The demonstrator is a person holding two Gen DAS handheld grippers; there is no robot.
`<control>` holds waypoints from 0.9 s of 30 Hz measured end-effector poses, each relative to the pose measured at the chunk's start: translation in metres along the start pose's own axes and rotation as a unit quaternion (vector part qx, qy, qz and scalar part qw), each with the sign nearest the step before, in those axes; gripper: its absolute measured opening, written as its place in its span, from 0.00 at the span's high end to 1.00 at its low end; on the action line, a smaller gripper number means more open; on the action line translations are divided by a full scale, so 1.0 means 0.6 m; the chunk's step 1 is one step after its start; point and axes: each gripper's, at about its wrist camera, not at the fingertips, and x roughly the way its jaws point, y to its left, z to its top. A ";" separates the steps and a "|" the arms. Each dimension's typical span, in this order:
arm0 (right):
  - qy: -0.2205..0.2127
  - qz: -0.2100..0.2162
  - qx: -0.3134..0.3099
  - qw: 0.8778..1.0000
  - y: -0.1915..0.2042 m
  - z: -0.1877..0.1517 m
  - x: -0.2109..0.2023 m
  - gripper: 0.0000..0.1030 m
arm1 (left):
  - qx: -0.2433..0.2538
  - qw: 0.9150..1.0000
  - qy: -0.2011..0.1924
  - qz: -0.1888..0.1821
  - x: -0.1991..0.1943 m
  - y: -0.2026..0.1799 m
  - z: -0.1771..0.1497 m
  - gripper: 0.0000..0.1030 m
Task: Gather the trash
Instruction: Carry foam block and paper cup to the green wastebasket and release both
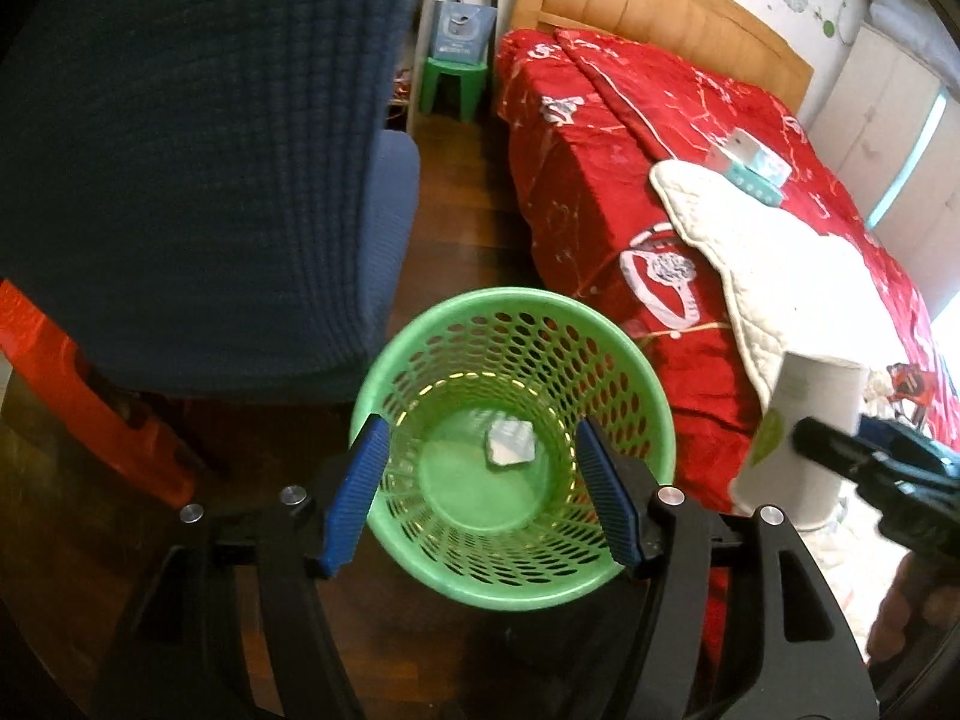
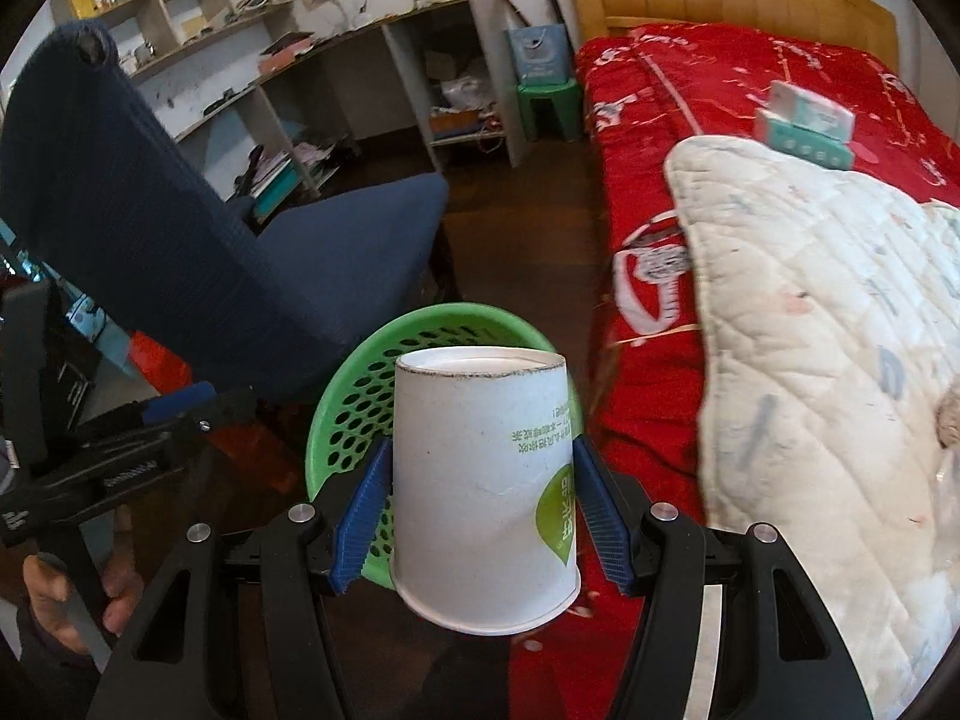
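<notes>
The right hand-held gripper (image 2: 480, 504) is clamped on an upside-down paper cup (image 2: 483, 480), which we see poised above the green basket (image 1: 420, 324) on the floor beside the bed (image 1: 600, 180). The left hand-held gripper (image 1: 480, 480) stands apart and empty over the basket. One scrap (image 1: 510, 444) already lies inside; we judge the cup's drop remains.

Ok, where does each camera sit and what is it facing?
Left wrist: on the open left gripper, looking down into the green basket; the right gripper shows at the right edge.
Right wrist: on the right gripper, shut on the paper cup, facing basket and desk; a hand shows.
Shared: basket, blue chair, red bed.
</notes>
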 end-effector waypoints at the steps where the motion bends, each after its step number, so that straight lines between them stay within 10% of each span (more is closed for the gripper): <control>1: 0.003 0.004 0.001 1.000 0.005 0.001 0.010 0.43 | -0.002 1.000 -0.001 0.002 -0.002 0.005 0.001 0.37; 16: 0.008 0.030 -0.005 1.000 0.049 0.001 0.044 0.31 | -0.001 0.998 -0.026 0.053 -0.017 0.011 0.010 0.17; 27: -0.023 -0.017 0.032 0.999 -0.042 -0.025 -0.032 0.26 | 0.046 0.997 -0.052 0.025 -0.028 -0.090 0.026 0.05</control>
